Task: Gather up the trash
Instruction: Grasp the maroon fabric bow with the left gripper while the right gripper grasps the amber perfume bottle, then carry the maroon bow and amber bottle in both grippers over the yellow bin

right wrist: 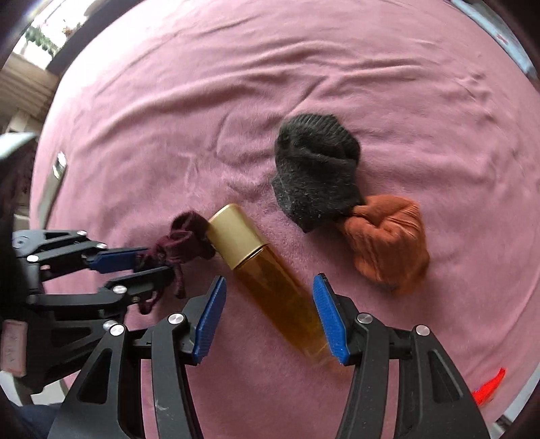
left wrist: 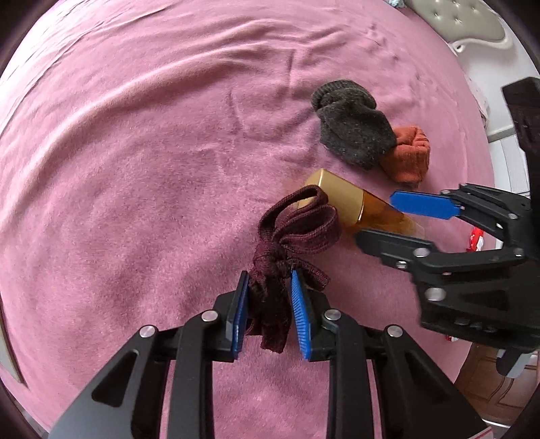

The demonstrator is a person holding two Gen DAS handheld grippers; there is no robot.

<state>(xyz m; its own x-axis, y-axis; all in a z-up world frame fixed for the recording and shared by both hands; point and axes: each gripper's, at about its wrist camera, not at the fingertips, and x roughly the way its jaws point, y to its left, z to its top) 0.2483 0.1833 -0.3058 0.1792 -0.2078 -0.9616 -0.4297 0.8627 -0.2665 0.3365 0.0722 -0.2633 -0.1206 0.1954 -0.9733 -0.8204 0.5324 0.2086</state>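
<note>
A knotted maroon cloth strip (left wrist: 297, 223) lies on the pink blanket (left wrist: 135, 169), and my left gripper (left wrist: 269, 280) is shut on its knotted end. In the right wrist view the left gripper (right wrist: 158, 261) comes in from the left with that maroon cloth (right wrist: 185, 236) pinched in it. An amber bottle with a gold cap (right wrist: 236, 236) lies on its side next to the cloth. My right gripper (right wrist: 270, 280) stands open with the bottle's body between its blue pads (right wrist: 332, 320). The left wrist view shows the right gripper (left wrist: 376, 217) straddling the bottle (left wrist: 341, 196).
A dark grey sock (right wrist: 314, 175) and a balled orange sock (right wrist: 388, 250) lie touching each other just beyond the bottle. A red wrapper (right wrist: 489, 385) sits near the blanket's edge at lower right. A padded grey seat (left wrist: 465, 20) stands past the bed's far corner.
</note>
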